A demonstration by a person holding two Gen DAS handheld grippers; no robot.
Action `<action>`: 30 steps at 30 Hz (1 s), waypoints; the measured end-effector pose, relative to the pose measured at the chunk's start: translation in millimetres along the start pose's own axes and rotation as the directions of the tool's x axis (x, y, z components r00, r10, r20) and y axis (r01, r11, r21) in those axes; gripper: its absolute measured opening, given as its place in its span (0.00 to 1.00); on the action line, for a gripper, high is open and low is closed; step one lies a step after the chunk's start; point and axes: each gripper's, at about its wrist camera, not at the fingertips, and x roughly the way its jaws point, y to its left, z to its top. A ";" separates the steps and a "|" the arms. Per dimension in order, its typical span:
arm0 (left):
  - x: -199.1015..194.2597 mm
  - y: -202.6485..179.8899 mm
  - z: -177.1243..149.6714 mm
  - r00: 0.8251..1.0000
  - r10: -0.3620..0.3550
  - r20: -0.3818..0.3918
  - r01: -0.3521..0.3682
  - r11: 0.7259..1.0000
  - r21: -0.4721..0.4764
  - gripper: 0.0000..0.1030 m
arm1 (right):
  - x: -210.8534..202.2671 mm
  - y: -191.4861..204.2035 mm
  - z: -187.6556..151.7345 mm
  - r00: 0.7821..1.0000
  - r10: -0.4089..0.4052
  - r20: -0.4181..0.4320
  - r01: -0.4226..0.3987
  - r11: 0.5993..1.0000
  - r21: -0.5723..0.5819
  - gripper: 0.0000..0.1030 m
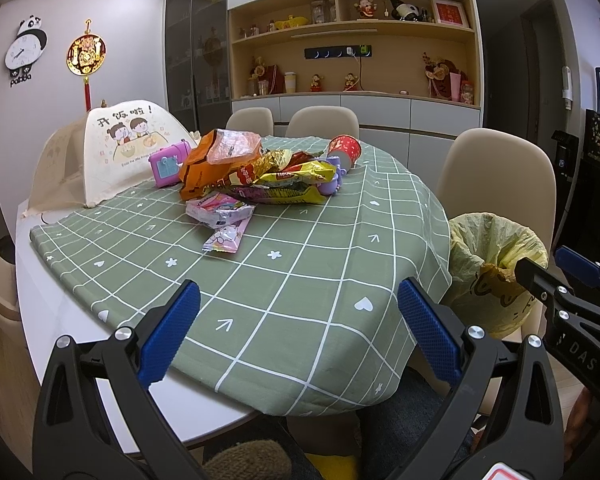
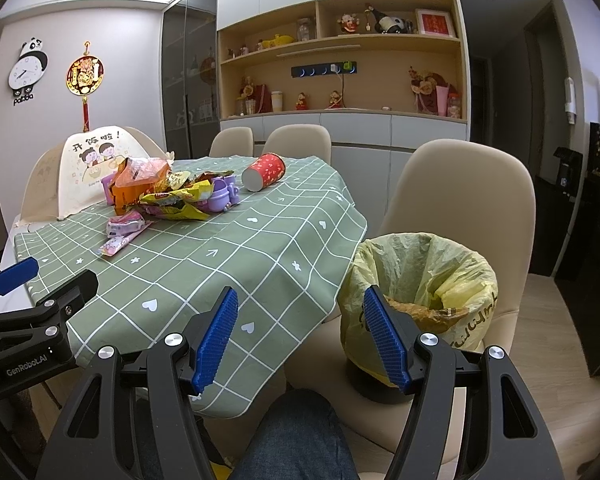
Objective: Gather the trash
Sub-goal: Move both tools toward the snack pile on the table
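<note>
Left hand-held gripper, lower centre of its view: jaws spread wide, holding nothing, above the near edge of the counter. Right hand-held gripper, lower centre of its view: likewise wide open and empty, between the counter edge and the bin. Wrappers lie heaped at the counter's far side, centre-left in both views, a red cup on its side just right of them. The bin, lined with a yellow bag, sits on a chair at right and holds some trash.

A green checked cloth drapes the white bench. On it lie heaped snack wrappers, a tipped red paper cup and a folding food cover.
</note>
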 end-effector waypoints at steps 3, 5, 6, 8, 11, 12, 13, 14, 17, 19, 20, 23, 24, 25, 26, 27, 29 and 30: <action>3.6 10.7 3.8 1.000 -0.003 -0.015 0.002 1.000 -0.010 0.92 | 8.7 6.0 5.2 1.000 0.007 -0.008 -0.007 1.000 -0.022 0.60; 8.9 18.3 10.7 1.000 -0.003 -0.022 0.003 1.000 -0.022 0.92 | 15.6 10.1 11.0 1.000 0.021 -0.012 -0.021 0.999 -0.039 0.60; 13.1 25.8 16.7 1.000 0.002 -0.020 -0.003 0.999 -0.032 0.92 | 19.7 12.9 14.3 0.999 0.030 -0.016 -0.030 0.999 -0.045 0.60; 18.1 38.3 28.6 1.000 0.014 -0.011 -0.015 0.999 -0.050 0.92 | 28.9 17.9 21.5 0.999 0.048 -0.022 -0.049 0.997 -0.059 0.60; 30.9 59.1 46.7 0.999 0.021 -0.025 -0.023 0.996 -0.084 0.92 | 42.8 24.8 31.9 0.998 0.065 -0.027 -0.066 0.995 -0.075 0.60; 37.5 67.4 52.0 0.999 0.018 -0.038 -0.022 0.995 -0.101 0.92 | 49.4 27.6 36.4 0.997 0.077 -0.031 -0.079 0.994 -0.080 0.60; 46.6 78.1 57.7 0.998 0.011 -0.060 -0.018 0.992 -0.128 0.92 | 54.3 30.1 40.0 0.996 0.083 -0.032 -0.086 0.993 -0.083 0.60; 55.5 87.0 61.8 0.997 -0.003 -0.080 -0.009 0.988 -0.154 0.92 | 60.7 32.8 44.1 0.995 0.091 -0.032 -0.094 0.992 -0.087 0.60; 81.4 110.4 69.3 0.989 -0.050 -0.137 0.018 0.974 -0.228 0.92 | 77.8 38.2 53.5 0.993 0.107 -0.041 -0.111 0.989 -0.099 0.60; 99.3 120.0 72.3 0.983 -0.086 -0.164 0.042 0.967 -0.253 0.92 | 89.5 41.3 59.0 0.991 0.122 -0.050 -0.127 0.987 -0.100 0.60; 106.0 122.3 74.0 0.981 -0.098 -0.167 0.054 0.967 -0.250 0.92 | 94.0 42.1 60.9 0.991 0.126 -0.053 -0.130 0.986 -0.101 0.60; 129.8 129.2 77.1 0.967 -0.126 -0.221 0.069 0.967 -0.246 0.92 | 109.6 46.0 64.4 0.989 0.133 -0.065 -0.139 0.984 -0.108 0.60; 138.9 132.6 77.2 0.958 -0.143 -0.249 0.075 0.962 -0.264 0.92 | 113.6 46.0 64.4 0.988 0.134 -0.069 -0.141 0.984 -0.109 0.60; 145.8 136.1 77.1 0.951 -0.161 -0.266 0.081 0.954 -0.288 0.92 | 117.8 46.2 64.4 0.988 0.135 -0.074 -0.142 0.984 -0.111 0.60; 152.5 139.5 76.9 0.944 -0.181 -0.277 0.089 0.945 -0.315 0.92 | 122.8 46.6 63.9 0.988 0.132 -0.080 -0.141 0.984 -0.112 0.60; 157.4 141.0 77.1 0.940 -0.193 -0.283 0.093 0.939 -0.332 0.91 | 126.6 45.9 63.4 0.988 0.130 -0.085 -0.140 0.984 -0.112 0.60; 169.3 144.0 78.4 0.935 -0.202 -0.290 0.089 0.929 -0.359 0.85 | 136.8 45.1 61.1 0.987 0.128 -0.101 -0.138 0.985 -0.099 0.60; 175.1 144.4 80.1 0.934 -0.199 -0.297 0.084 0.929 -0.361 0.83 | 141.6 43.9 59.7 0.985 0.132 -0.111 -0.142 0.986 -0.089 0.60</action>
